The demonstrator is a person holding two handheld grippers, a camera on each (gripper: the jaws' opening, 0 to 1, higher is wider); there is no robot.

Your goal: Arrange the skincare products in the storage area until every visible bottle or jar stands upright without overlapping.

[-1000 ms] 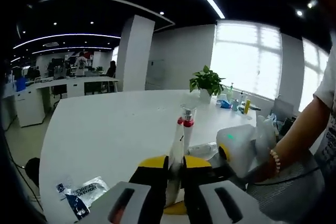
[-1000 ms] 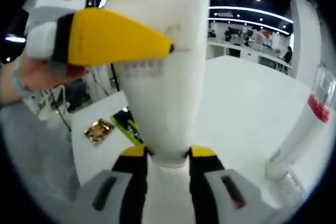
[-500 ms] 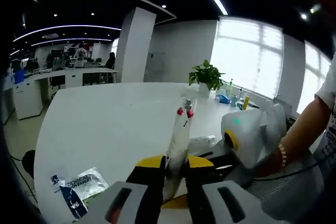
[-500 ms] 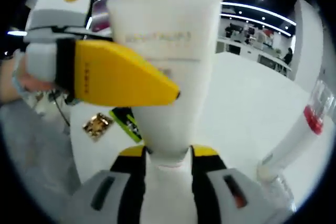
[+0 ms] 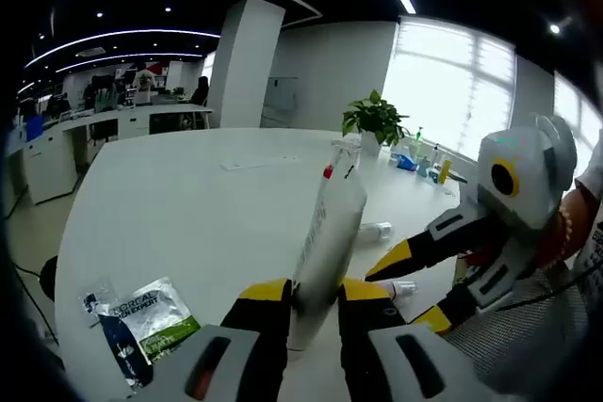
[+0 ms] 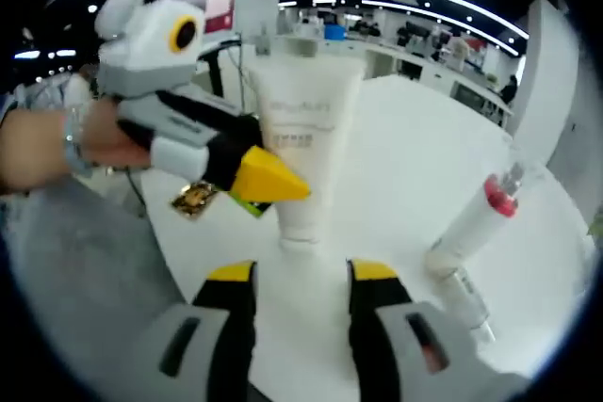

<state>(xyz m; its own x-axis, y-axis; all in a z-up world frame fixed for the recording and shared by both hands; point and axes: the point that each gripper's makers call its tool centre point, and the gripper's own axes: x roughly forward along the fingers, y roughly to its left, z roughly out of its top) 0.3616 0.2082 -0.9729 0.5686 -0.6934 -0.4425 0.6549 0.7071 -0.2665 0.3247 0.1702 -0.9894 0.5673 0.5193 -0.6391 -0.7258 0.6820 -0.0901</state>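
Two claws, one tube

Left claw (image 5: 314, 303) is clamped on the white tube (image 5: 325, 237), holding it upright on the worktop (image 5: 188, 204). Right claw (image 6: 300, 280) stands apart just short of the tube, its jaws spread (nothing between them). Beyond it, a red-collared bottle (image 6: 474, 223) leans.

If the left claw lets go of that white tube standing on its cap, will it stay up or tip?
Likely tippy: the white tube is tall, balanced on a narrow cap and wider at the top. It looks like soft plastic, so the left claw may dent it. The table looks smooth, so it could slide.
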